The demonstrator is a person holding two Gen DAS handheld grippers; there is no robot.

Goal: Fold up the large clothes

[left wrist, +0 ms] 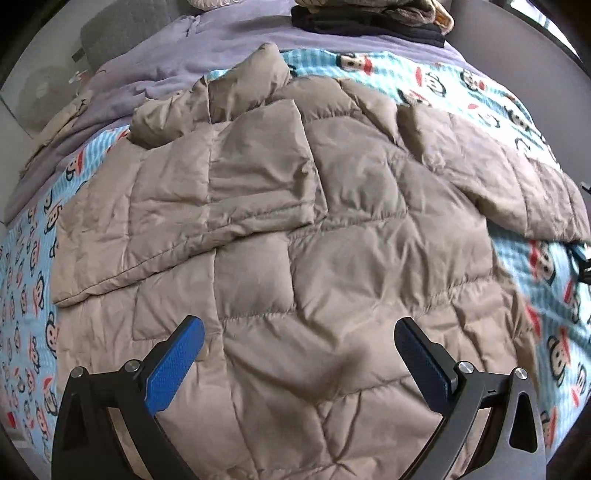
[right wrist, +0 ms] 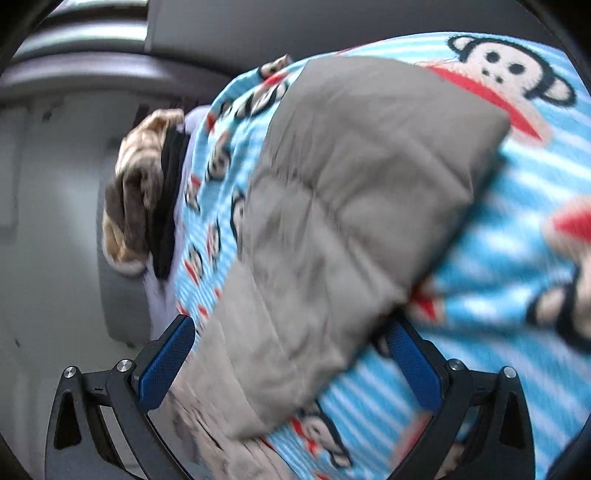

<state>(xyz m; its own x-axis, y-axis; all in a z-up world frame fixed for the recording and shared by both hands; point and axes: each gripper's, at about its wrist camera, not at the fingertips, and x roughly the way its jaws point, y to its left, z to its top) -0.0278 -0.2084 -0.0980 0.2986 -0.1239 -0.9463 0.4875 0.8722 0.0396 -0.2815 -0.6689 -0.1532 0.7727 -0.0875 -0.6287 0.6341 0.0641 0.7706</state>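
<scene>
My left gripper (left wrist: 299, 354) has its jaws spread wide, nothing between them, hovering over the taupe quilted puffer jacket (left wrist: 295, 229). My right gripper (right wrist: 291, 362) also has its jaws fully spread; a jacket sleeve (right wrist: 332, 221) lies between them, unpinched, view blurred. The jacket lies spread on the blue striped monkey-print fleece blanket (left wrist: 480, 96) on the bed, one panel folded over. Lavender sheet (left wrist: 155, 85) and a pile of folded clothes (left wrist: 373, 18) lie beyond.

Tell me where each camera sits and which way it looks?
Left wrist: on the left gripper, looking steeply down at the tan quilted puffer jacket; open blue-padded fingers show.
Right wrist: on the right gripper, tilted toward the jacket's sleeve; open fingers show.
Both share the jacket and blue striped monkey-print blanket.
</scene>
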